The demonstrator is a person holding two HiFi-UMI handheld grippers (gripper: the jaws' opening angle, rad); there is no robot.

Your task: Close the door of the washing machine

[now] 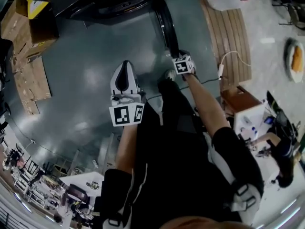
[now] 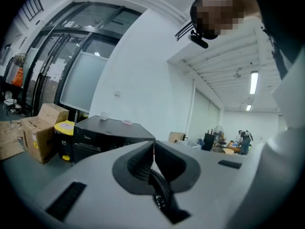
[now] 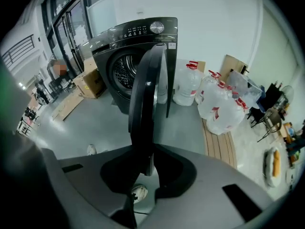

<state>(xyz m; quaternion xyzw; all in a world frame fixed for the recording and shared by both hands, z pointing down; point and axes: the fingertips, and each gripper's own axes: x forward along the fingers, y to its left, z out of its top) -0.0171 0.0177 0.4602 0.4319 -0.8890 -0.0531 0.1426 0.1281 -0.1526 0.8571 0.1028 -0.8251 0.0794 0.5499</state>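
Between jaws of my right gripper (image 3: 151,149): door (image 3: 145,89) edge, clamped. Door open, edge-on, rising toward 12 o'clock. Washing machine (image 3: 125,42) beyond at 11 o'clock, drum (image 3: 125,69) exposed. My left gripper (image 2: 153,146): jaws together, nothing held.

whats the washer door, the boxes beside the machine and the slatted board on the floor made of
Washer door: dark glossy plastic by its sheen, probably framing glass, though that is unclear.
Boxes: cardboard, with plain brown, dull faces.
Slatted board: looks like pale, unpainted wood, in parallel planks with gaps.
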